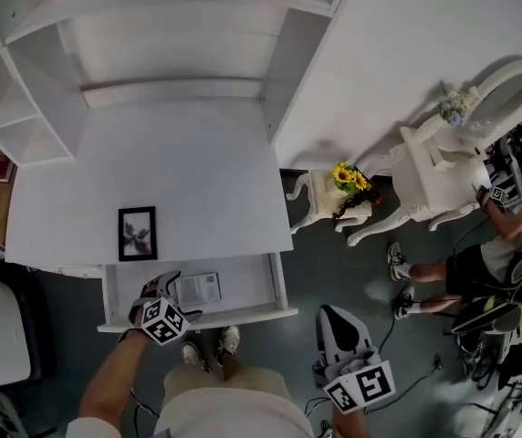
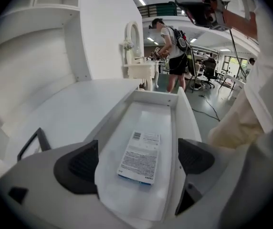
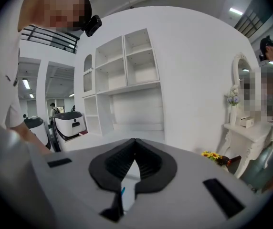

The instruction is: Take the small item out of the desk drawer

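The white desk's drawer (image 1: 276, 286) stands pulled out, and a small flat box with printed text (image 1: 197, 287) lies on its floor. My left gripper (image 1: 168, 297) hovers over the drawer's left end, open, pointing along it. In the left gripper view the box (image 2: 140, 156) lies just ahead between the two dark pads (image 2: 77, 168), untouched, inside the drawer (image 2: 177, 111). My right gripper (image 1: 334, 318) hangs off to the right of the drawer, above the floor. In the right gripper view its jaws (image 3: 134, 161) are shut with nothing in them.
A black picture frame (image 1: 137, 234) lies on the desk top (image 1: 197, 172) just behind the drawer. Shelves (image 1: 24, 108) rise at the left. To the right are sunflowers (image 1: 350, 178), a white vanity (image 1: 443, 167) and a standing person (image 1: 462, 272).
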`<state>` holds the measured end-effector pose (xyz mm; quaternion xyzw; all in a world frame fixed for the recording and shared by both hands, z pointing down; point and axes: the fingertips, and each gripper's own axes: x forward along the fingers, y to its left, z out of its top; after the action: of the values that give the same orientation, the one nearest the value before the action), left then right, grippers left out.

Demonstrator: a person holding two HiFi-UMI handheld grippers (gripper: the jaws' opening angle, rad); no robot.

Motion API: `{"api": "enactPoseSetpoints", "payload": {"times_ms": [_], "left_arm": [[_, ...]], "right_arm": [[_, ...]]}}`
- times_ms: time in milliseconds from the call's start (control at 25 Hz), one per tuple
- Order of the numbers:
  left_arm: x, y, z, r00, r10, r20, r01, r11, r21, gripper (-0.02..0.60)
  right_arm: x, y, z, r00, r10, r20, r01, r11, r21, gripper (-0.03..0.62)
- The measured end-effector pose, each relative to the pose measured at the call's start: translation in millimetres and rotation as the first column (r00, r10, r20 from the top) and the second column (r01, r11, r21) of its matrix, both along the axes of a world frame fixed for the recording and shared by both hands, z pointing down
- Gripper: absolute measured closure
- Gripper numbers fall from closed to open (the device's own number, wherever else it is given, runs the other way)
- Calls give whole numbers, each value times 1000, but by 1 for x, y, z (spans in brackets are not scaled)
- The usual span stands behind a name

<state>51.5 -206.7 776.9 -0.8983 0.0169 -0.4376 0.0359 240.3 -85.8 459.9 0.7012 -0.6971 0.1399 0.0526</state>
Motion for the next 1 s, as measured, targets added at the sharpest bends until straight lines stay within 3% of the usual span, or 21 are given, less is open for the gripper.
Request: {"api": "enactPoseSetpoints", "payload": {"times_ms": [280, 1000], "left_arm": [[15, -1, 62, 984, 117, 131, -111, 993, -50, 51], [35, 7, 111, 935, 249, 253, -223, 966, -129, 70]], "right_arm": [[12, 27, 14, 997, 80, -14, -81, 995, -52, 583], [28, 58, 32, 984, 178, -12, -178, 978, -105, 583]]}}
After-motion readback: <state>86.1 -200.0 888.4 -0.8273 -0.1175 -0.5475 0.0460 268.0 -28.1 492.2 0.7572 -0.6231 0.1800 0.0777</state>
